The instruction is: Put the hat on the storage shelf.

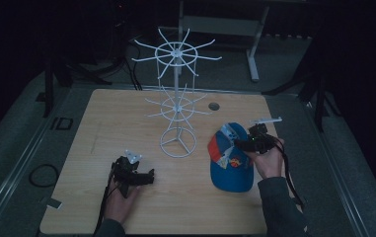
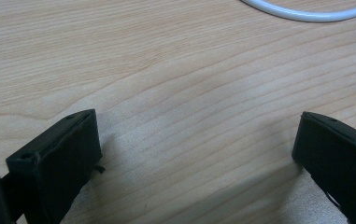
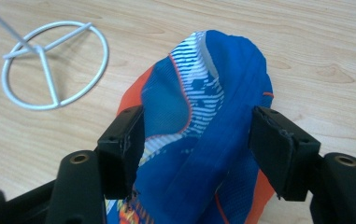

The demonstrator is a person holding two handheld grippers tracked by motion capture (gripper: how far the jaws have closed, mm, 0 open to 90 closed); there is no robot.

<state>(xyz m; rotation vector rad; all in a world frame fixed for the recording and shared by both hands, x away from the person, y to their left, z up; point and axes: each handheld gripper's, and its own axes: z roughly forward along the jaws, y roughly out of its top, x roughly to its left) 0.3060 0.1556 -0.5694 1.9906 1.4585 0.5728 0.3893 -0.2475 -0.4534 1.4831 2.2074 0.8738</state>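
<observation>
While our right gripper works at the blue and orange cap, the cap's crown stands bunched up between the two black jaws, which sit wide on either side of it; the cloth seems to touch both pads, though we cannot tell how firmly they press. From the high view, the cap lies on the wooden table to the right of the white wire stand, close to the stand's ring-shaped base, with its brim toward us and its crown under the right gripper. Our right hand comes in at the cap's right edge, cable trailing back along the sleeve. The stand's base ring sits up and to the left of the cap in the right gripper view. Well to the left of the cap, beyond the stand, our left gripper rests low on the table in our left hand. Its jaws stand wide apart with bare wood between them.
</observation>
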